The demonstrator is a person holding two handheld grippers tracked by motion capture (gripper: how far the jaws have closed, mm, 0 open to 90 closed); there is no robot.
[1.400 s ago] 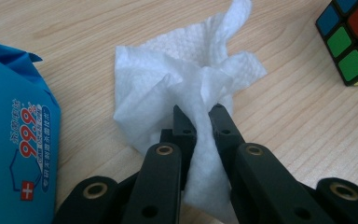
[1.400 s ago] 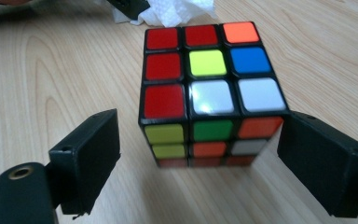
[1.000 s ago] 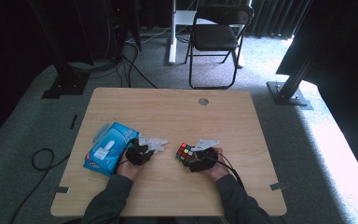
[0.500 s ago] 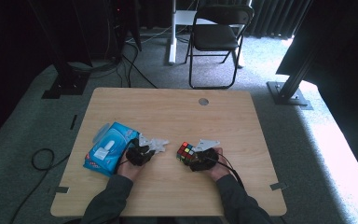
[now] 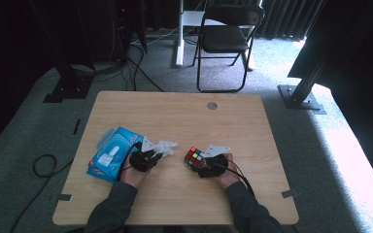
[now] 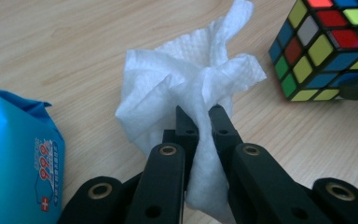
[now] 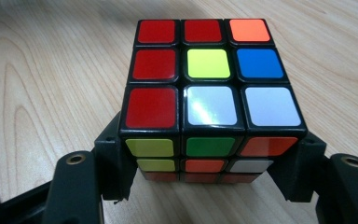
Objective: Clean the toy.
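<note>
A wooden table (image 5: 175,121) is seen from above, with a person's two forearms reaching in from the near edge. A crumpled white tissue (image 6: 191,93) is pinched between the nearly closed jaws of the left gripper (image 6: 200,119), low over the tabletop. A blue tissue pack (image 5: 109,154) lies on the table just beside it, on its outer side. A scrambled puzzle cube (image 7: 209,93) is clamped at its two lower sides by the right gripper (image 5: 212,162), whose jaws are spread to the cube's width. The cube is held near the tissue, toward the table's middle front.
</note>
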